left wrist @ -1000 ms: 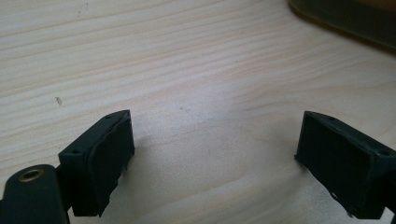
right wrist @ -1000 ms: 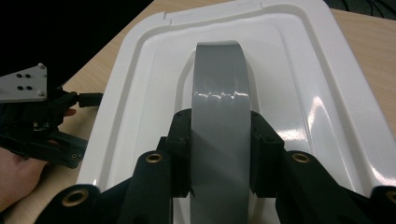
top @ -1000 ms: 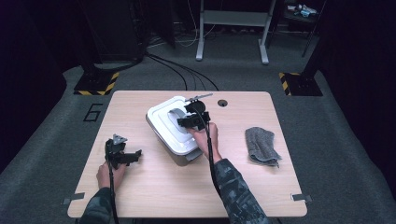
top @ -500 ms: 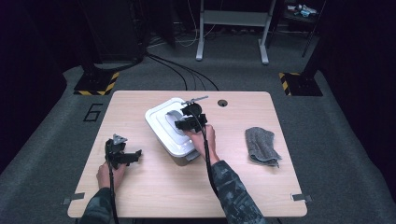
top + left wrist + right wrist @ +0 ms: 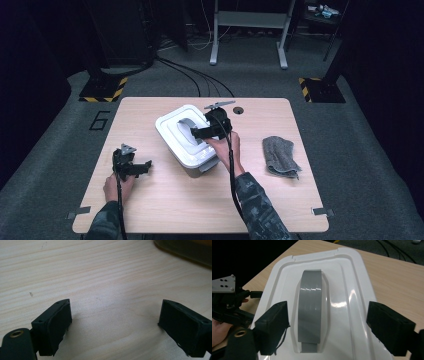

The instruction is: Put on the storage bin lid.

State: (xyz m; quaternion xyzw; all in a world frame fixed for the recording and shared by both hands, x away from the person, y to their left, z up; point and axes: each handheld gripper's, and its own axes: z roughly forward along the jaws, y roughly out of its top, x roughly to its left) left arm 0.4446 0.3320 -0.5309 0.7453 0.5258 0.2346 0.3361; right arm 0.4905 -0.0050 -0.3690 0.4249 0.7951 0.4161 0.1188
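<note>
- The white box (image 5: 187, 142) stands near the middle of the wooden table (image 5: 165, 210), its white lid (image 5: 342, 290) on top with the grey handle (image 5: 310, 305) lying flat along the lid's recess.
- The right gripper (image 5: 196, 132) hangs just above the lid in the high view. Its jaws have just been opening: a second ago they sat pinched narrow over the handle, and now they stand wide.
- In the right gripper view the two black pads flank the handle on either side without touching it; nothing is held between them.
- Compared with the earlier frames, the right hand (image 5: 222, 147) has shifted slightly back from the box's centre and a little up; the box itself looks turned a touch on the table.
- The left gripper (image 5: 113, 325) rests low over bare wood near the table's left front corner, where it was before. Its jaws are spread wide and hold nothing.
- A grey cloth (image 5: 280, 156) lies crumpled on the right side of the table, well apart from the box, unmoved.
</note>
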